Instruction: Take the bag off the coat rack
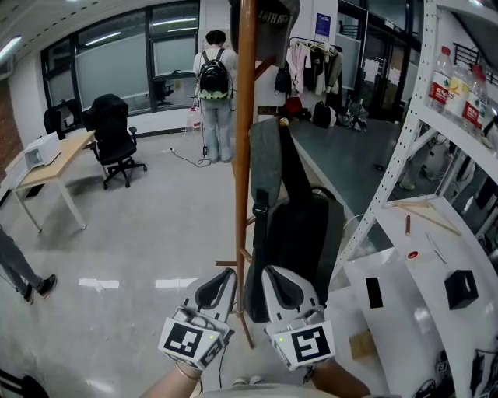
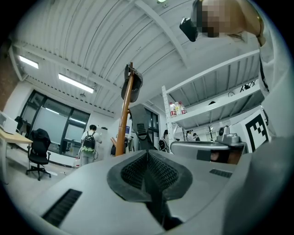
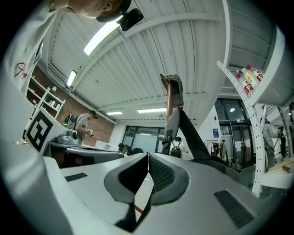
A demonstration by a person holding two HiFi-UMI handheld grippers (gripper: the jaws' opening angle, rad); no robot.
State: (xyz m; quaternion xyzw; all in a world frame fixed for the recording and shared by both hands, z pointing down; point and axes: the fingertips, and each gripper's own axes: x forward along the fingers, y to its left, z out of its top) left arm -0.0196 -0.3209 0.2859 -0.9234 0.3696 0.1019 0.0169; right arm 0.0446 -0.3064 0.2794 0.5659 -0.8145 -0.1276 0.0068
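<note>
A black backpack [image 1: 299, 237] hangs by its grey strap [image 1: 264, 163] from a peg on the wooden coat rack pole [image 1: 245, 155]. A dark cap [image 1: 268, 23] sits on the top of the rack. My left gripper [image 1: 216, 286] is low, just left of the pole's foot, and is shut on nothing. My right gripper [image 1: 284, 286] is shut and empty in front of the bag's bottom, without touching it. In the left gripper view, beyond my left gripper [image 2: 148, 153], rise the pole [image 2: 123, 124] and the bag [image 2: 138, 131]. In the right gripper view, past my right gripper [image 3: 148, 156], hangs the strap [image 3: 172, 121].
A white metal shelf unit [image 1: 420, 116] with bottles [image 1: 445, 78] stands close on the right, its lower shelf [image 1: 405, 288] holding small items. A person with a backpack [image 1: 214, 85] stands behind the rack. An office chair [image 1: 115, 140] and a desk [image 1: 54, 163] are at far left.
</note>
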